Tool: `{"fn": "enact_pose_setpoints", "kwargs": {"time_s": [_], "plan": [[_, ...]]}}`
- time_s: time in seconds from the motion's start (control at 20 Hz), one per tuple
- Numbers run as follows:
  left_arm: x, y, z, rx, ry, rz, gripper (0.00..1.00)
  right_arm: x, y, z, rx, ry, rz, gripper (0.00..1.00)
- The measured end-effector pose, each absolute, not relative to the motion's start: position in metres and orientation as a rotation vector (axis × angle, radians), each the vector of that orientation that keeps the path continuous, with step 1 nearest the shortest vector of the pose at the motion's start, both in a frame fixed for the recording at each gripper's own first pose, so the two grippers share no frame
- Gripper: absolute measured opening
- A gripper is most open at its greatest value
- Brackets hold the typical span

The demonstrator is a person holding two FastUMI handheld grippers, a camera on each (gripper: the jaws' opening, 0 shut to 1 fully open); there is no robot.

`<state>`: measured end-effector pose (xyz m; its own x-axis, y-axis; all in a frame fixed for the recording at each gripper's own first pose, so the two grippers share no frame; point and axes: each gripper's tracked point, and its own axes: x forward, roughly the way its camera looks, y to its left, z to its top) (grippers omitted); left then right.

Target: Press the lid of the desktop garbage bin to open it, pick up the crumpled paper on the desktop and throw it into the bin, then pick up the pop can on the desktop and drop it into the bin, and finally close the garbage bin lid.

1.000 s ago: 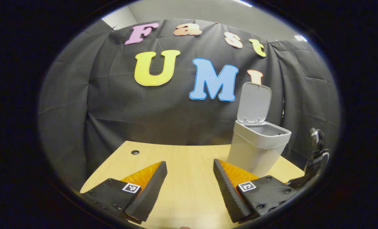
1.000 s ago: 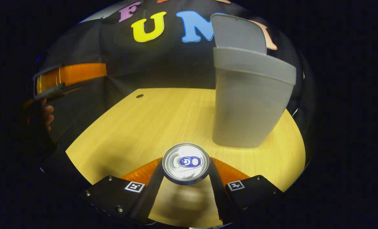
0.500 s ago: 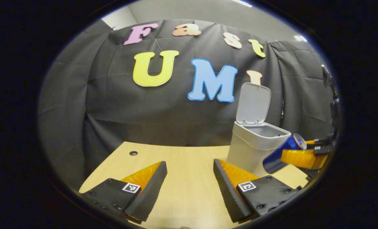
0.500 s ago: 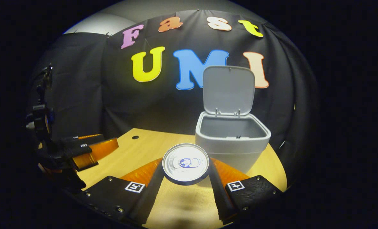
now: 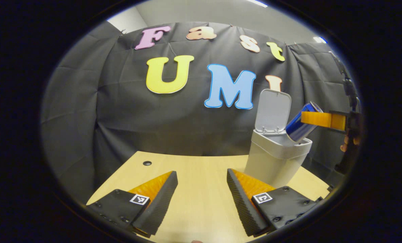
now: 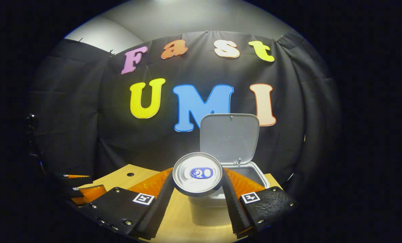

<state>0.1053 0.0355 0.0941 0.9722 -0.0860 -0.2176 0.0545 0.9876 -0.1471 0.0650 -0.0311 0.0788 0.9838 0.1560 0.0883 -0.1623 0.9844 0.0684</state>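
- Right gripper (image 6: 197, 189) pinching the pop can (image 6: 197, 173) by its sides, one finger on each flank, top end toward the camera in the right gripper view.
- From the left gripper view, pop can (image 5: 300, 123) tilted bottom-down over the open mouth of the garbage bin (image 5: 277, 158), lower end at or just past the rim; likely held that way so a release drops it straight inside.
- Lid (image 6: 229, 138) standing upright at the back, out of the can's path.
- Bin interior mostly hidden behind the can and rim; crumpled paper presumably already inside, though not confirmable.
- Left gripper (image 5: 201, 199) spread and holding nothing, low over the bench (image 5: 194, 168), near the bin; probably kept aside, ready for closing the lid.
- Remaining, by judgement: release of the can, then the lid.
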Motion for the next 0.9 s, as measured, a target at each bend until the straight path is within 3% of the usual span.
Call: {"fn": "enact_pose_setpoints", "kwargs": {"time_s": [0.35, 0.75, 0.9], "plan": [[0.102, 0.045, 0.101, -0.135, 0.211, -0.042, 0.96, 0.109, -0.046, 0.077, 0.021, -0.084, 0.113, 0.79], [0.106, 0.038, 0.098, -0.142, 0.217, -0.054, 0.96, 0.152, -0.062, 0.033, -0.057, 0.051, 0.043, 0.79], [0.108, 0.035, 0.097, -0.142, 0.216, -0.058, 0.96, 0.157, -0.067, 0.026, -0.059, 0.073, 0.023, 0.84]]}}
